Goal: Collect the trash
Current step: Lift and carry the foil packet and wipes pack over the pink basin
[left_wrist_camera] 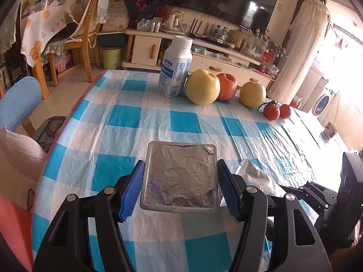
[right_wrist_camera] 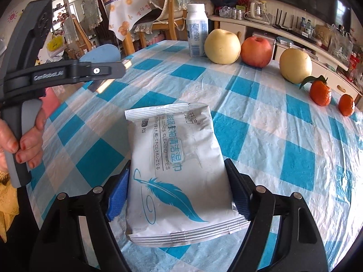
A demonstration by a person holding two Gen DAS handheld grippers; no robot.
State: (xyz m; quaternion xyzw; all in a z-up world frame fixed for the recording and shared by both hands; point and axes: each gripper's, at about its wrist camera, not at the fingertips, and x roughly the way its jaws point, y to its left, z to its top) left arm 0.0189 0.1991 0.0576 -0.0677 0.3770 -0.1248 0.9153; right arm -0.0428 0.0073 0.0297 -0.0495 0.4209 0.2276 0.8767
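Above the checked table (left_wrist_camera: 140, 117), the left gripper (left_wrist_camera: 181, 185) clamps a foil tray (left_wrist_camera: 180, 176); the right gripper (right_wrist_camera: 179, 195), angled down, grips a wipes packet (right_wrist_camera: 179, 170); fruit (right_wrist_camera: 222, 46) at one o'clock.

**Table layout, both wrist views**

Left view: foil tray (left_wrist_camera: 180, 176) sits bottom centre on the table (left_wrist_camera: 109, 122), betw. left gripper (left_wrist_camera: 180, 188) pads. Wipes pack (left_wrist_camera: 256, 176) just right of tray. Bottle (left_wrist_camera: 175, 66) upper centre; to its right a row: pear (left_wrist_camera: 202, 86), apple (left_wrist_camera: 227, 86) behind it, second pear (left_wrist_camera: 252, 94), two tangerines (left_wrist_camera: 276, 111) furthest right.

Right view: wipes pack (right_wrist_camera: 179, 170) lies centre-bottom betw. right gripper (right_wrist_camera: 179, 195) pads; left gripper's body at upper left, hand (right_wrist_camera: 25, 142) on its handle at left edge.
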